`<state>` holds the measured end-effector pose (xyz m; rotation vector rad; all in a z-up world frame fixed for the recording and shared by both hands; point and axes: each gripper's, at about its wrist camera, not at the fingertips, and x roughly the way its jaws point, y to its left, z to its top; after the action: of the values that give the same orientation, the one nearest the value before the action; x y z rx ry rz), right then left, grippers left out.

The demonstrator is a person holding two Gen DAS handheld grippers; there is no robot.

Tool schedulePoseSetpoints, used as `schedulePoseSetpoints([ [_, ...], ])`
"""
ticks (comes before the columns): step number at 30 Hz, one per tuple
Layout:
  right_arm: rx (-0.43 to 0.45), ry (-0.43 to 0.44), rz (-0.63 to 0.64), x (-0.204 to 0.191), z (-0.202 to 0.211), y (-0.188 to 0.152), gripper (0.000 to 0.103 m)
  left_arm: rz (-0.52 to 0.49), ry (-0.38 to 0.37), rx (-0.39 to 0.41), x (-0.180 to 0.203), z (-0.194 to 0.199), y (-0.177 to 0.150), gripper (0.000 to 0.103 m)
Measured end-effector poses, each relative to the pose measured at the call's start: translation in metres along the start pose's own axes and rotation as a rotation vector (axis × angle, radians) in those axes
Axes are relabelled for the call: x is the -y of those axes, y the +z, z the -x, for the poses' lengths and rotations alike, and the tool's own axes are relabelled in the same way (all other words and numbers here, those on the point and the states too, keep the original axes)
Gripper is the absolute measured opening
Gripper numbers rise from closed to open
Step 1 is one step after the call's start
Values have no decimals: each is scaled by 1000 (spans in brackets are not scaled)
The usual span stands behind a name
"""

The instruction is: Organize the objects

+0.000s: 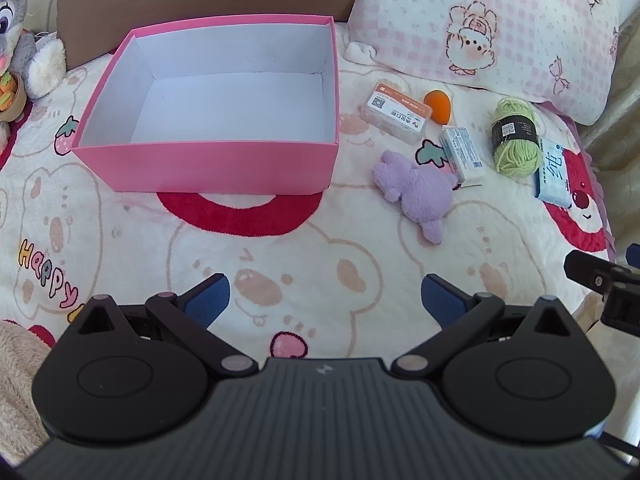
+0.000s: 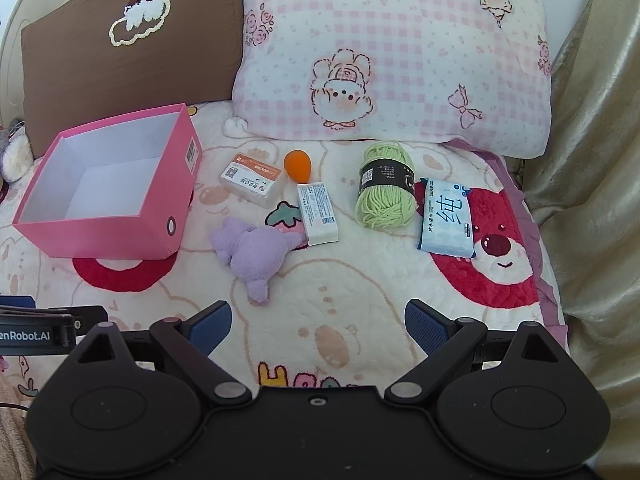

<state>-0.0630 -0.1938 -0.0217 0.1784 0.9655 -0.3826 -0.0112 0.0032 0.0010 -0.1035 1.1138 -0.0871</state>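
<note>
An empty pink box (image 1: 208,168) (image 2: 100,236) with a white inside stands on the bed at the left. To its right lie a clear case with an orange label (image 1: 396,114) (image 2: 252,184), an orange egg-shaped sponge (image 1: 437,103) (image 2: 298,165), a white packet (image 1: 464,154) (image 2: 318,212), a purple plush toy (image 1: 420,192) (image 2: 252,256), a green yarn skein (image 1: 514,136) (image 2: 384,188) and a blue tissue pack (image 1: 554,176) (image 2: 446,220). My left gripper (image 1: 324,300) and right gripper (image 2: 318,324) hover open above the blanket, short of all objects, holding nothing.
A pink checked pillow (image 2: 392,56) and a brown cushion (image 2: 128,60) lean at the head of the bed. A grey plush (image 1: 16,40) sits at far left. A beige curtain (image 2: 592,160) hangs along the right edge. Bare blanket (image 2: 340,280) lies between grippers and objects.
</note>
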Motion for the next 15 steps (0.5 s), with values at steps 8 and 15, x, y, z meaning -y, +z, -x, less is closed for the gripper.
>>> schedulePoseSetpoints([
  [8,22,41,1,4,3,3,96,-6,-22,22,3,5,5,103],
  [15,143,169,145,6,-8,39,96,-72,-68,37,17,8,34,102],
])
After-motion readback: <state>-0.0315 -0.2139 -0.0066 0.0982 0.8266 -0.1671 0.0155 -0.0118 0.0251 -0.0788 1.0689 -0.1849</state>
